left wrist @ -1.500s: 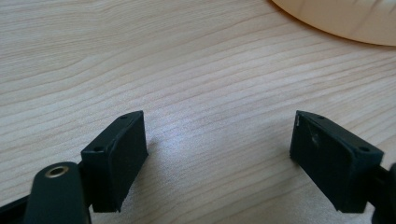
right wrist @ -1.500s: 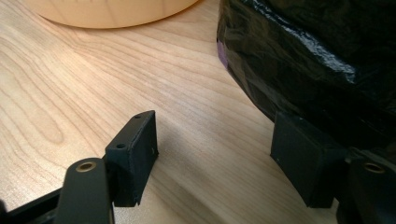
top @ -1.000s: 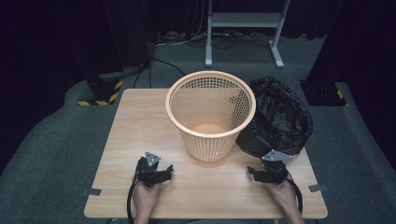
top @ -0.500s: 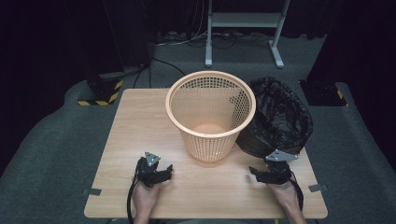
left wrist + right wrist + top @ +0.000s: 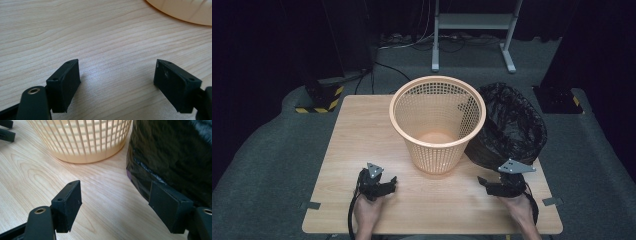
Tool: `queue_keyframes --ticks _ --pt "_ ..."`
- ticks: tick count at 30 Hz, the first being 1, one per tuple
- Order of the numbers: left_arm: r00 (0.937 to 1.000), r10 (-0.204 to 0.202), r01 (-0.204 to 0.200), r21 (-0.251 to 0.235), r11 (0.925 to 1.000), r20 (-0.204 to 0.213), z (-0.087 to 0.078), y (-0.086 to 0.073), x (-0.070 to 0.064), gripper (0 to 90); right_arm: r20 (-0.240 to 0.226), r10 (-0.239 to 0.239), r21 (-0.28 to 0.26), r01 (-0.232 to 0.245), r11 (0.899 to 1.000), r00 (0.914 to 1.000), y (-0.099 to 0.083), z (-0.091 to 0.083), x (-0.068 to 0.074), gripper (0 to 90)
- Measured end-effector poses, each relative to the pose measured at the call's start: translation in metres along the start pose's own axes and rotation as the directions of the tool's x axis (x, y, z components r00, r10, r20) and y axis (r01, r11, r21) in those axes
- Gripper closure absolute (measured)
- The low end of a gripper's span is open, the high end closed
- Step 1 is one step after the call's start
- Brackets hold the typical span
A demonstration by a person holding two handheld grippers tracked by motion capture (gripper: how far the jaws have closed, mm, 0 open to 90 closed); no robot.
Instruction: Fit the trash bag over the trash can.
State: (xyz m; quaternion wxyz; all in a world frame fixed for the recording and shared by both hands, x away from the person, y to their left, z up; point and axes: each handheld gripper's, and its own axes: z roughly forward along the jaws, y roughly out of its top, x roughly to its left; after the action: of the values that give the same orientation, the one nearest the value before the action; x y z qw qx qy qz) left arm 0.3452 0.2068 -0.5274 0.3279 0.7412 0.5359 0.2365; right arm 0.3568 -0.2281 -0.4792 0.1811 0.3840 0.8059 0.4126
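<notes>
so the crumpled black plastic bin bag [image 5: 512,127] sits just right of the orange plastic mesh basket [image 5: 438,122], and the empty, wide-open right gripper [image 5: 493,184] is way closer to it than the open left gripper [image 5: 382,184].

The basket [image 5: 438,125] is pale orange with an open lattice of thin ribs, standing near the middle of the table [image 5: 357,130], whose top is light wood with wavy grain lines. The bag [image 5: 512,125] towards the right edge is glossy black and crinkled. Both grippers, the left gripper [image 5: 384,186] and the right gripper [image 5: 489,184], are matt black with grey plates on top.
</notes>
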Motion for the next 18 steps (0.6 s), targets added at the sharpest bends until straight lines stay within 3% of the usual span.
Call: queue_keyframes --ticks 12,18 --pt "1.0000 -0.004 0.004 -0.002 1.0000 -0.001 0.000 0.000 0.000 21.3 -0.019 0.008 -0.054 -0.009 0.998 0.9998 0.011 -0.017 -0.001 32.5" --pt "1.0000 -0.005 0.005 -0.002 1.0000 0.000 0.000 0.000 0.000 21.4 -0.001 -0.010 -0.060 0.010 0.998 0.9999 0.018 -0.022 0.000 32.6"
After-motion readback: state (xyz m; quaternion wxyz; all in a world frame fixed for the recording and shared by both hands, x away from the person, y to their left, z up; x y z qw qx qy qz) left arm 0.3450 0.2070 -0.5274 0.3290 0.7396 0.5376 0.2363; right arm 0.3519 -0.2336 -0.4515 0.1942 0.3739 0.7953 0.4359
